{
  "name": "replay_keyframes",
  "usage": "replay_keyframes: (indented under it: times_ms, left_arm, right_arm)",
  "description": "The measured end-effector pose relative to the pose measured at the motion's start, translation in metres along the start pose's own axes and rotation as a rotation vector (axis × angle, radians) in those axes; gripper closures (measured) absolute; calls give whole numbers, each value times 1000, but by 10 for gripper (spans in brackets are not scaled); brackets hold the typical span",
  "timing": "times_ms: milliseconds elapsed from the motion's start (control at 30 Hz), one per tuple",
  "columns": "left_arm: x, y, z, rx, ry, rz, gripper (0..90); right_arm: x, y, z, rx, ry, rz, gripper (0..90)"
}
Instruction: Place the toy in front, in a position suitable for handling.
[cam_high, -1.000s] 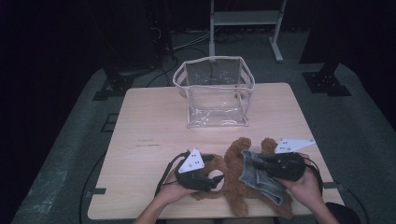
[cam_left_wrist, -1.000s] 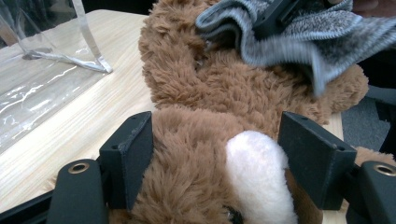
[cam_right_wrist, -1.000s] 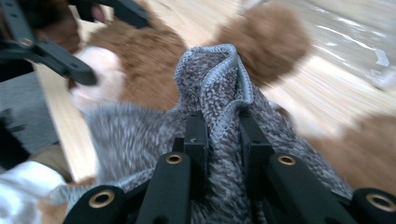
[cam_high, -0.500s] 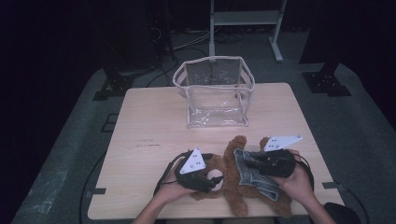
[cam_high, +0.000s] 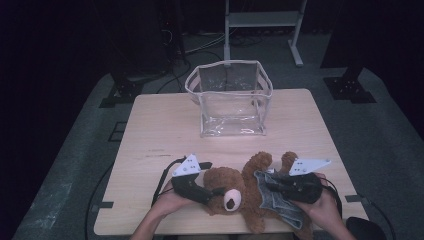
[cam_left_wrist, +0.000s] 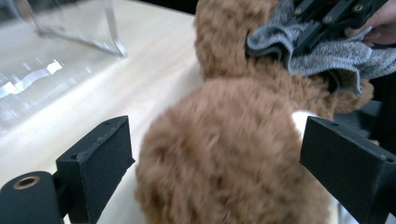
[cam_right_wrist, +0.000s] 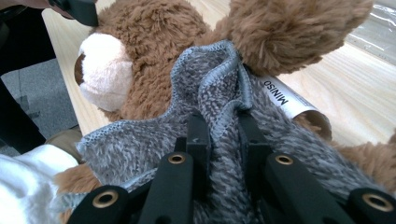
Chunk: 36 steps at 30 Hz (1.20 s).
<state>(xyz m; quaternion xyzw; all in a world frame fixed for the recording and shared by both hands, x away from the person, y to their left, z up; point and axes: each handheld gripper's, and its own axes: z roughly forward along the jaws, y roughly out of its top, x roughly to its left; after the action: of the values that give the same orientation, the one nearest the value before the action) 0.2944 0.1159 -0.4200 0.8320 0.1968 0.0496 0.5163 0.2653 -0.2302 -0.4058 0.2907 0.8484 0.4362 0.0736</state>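
Observation:
A brown teddy bear (cam_high: 250, 182) lies on its back near the front edge of the wooden table (cam_high: 165, 130), with a grey fleecy garment (cam_high: 282, 207) over its body. My left gripper (cam_high: 216, 192) is at the bear's head (cam_left_wrist: 224, 154). Its jaws have just been opening and now stand wide on either side of the head without squeezing it. My right gripper (cam_right_wrist: 222, 126) is shut on a raised fold of the grey garment (cam_right_wrist: 140, 144) beside the bear's arm (cam_right_wrist: 289, 28). A white MINISO tag (cam_right_wrist: 280, 98) sticks out from under the garment.
A clear plastic bag (cam_high: 230, 105) with white trim stands open and upright at the back middle of the table. Bare tabletop lies between it and the bear. Dark floor, cables and a metal stand leg (cam_high: 295, 45) surround the table.
My left gripper's jaws have spread apart around the bear's head and the hand has slid a little to the left. The right gripper has sunk slightly, still pinching the grey garment.

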Motion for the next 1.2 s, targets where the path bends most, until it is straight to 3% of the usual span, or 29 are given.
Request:
replay_keyframes:
  times_ms: [33, 100, 167, 233, 333, 533, 733, 833, 900, 1033, 1100, 1200]
  left_arm:
    - [2, -2, 4, 14, -50, -27, 83]
    - [0, -5, 12, 51, -63, -7, 115]
    - [3, -7, 17, 39, -94, -36, 142]
    - [8, -6, 16, 58, -101, -42, 263]
    - [6, -3, 16, 75, -34, 16, 430]
    - [9, 7, 16, 77, 89, 149, 498]
    - [26, 11, 14, 46, 207, 234, 491]
    - [34, 12, 10, 30, 247, 245, 485]
    - [38, 8, 7, 7, 243, 247, 473]
    - [39, -1, 4, -20, 228, 236, 424]
    - [40, -5, 1, -32, 212, 191, 347]
    - [44, -2, -3, -36, 175, 122, 204]
  right_arm:
    - [1, -1, 0, 4, 2, -4, 782]
    - [4, -2, -1, 10, -2, -10, 783]
    - [6, -3, -1, 17, -4, -22, 782]
    - [5, -3, -1, 11, -6, -15, 782]
    - [3, -1, -1, -5, -13, -5, 778]
    - [-7, 16, 1, -21, -38, -7, 771]
    - [-25, 41, 3, -39, -55, 5, 773]
    - [-36, 54, 8, -48, -69, 11, 773]
    - [-43, 59, 14, -50, -78, 23, 773]
    - [-55, 59, 33, -41, -46, 64, 775]
    - [-53, 55, 41, -15, -23, 63, 777]
    - [-41, 49, 43, 9, -23, 22, 785]
